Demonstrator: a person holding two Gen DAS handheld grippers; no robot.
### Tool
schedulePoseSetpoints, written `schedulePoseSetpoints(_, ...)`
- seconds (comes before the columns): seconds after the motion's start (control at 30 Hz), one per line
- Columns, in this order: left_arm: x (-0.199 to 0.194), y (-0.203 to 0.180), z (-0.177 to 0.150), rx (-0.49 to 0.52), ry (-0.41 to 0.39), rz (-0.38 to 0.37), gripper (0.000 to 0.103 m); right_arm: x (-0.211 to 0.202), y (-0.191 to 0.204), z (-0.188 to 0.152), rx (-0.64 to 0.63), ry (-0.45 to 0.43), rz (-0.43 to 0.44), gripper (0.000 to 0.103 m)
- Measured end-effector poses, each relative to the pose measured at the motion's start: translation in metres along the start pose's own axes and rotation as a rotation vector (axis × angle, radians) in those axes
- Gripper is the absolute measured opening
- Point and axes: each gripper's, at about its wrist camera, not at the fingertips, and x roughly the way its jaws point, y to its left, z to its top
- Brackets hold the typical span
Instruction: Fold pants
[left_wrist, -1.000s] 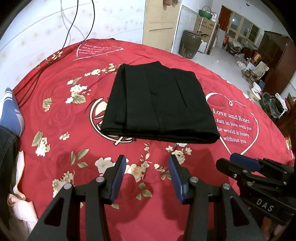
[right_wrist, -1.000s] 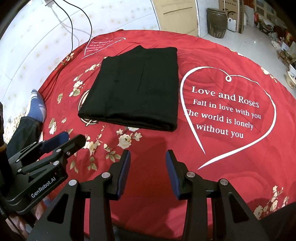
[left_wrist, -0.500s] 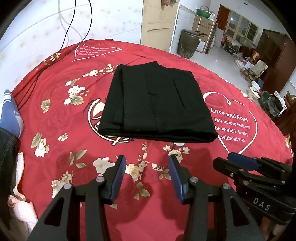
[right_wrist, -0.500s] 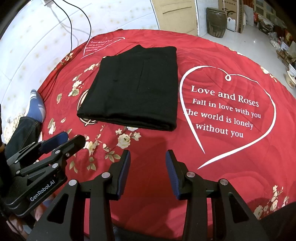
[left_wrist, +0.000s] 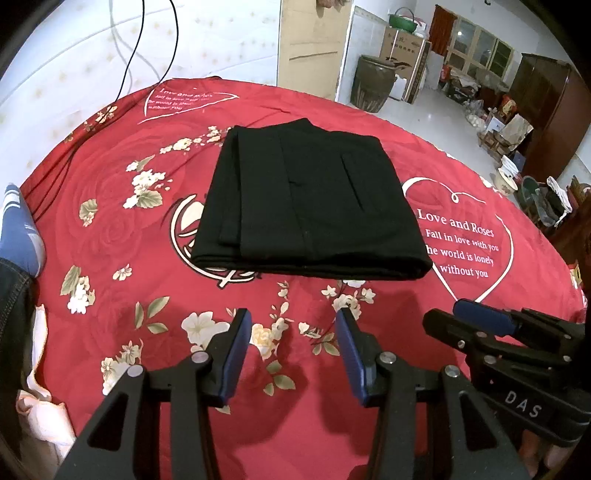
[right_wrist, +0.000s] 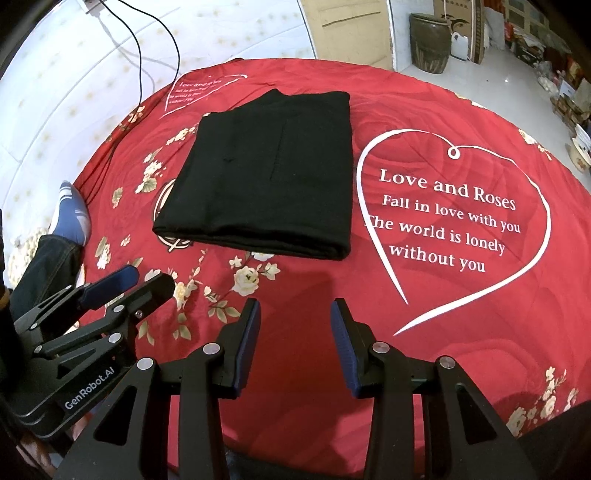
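Note:
Black pants (left_wrist: 310, 206) lie folded into a flat rectangle on the red flowered cloth (left_wrist: 110, 236); the right wrist view shows the same pants (right_wrist: 266, 177) in the middle of the cloth. My left gripper (left_wrist: 293, 325) hovers over the cloth on the near side of the fold, open, nothing between its blue pads. My right gripper (right_wrist: 293, 314) is likewise open and empty, short of the pants' near edge. Each gripper shows at the edge of the other's view: the right gripper (left_wrist: 480, 325) beside the left one, the left gripper (right_wrist: 125, 284) beside the right.
The cloth carries a white heart with lettering (right_wrist: 450, 221) right of the pants. A person's leg in jeans and a blue sock (right_wrist: 70, 214) rests at the cloth's left edge. Black cables (left_wrist: 147, 48) hang on the white wall. A large jar (left_wrist: 373, 85) and furniture stand beyond.

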Motion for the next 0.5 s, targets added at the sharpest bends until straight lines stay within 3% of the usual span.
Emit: schedulePoseSetpoints(0.5, 0.003, -0.0017, -0.0013, 0.011, 0.01, 0.01, 0.05, 0.0011, -0.0004, -0.0007, 0.004, 0.005, -0.003, 0.04)
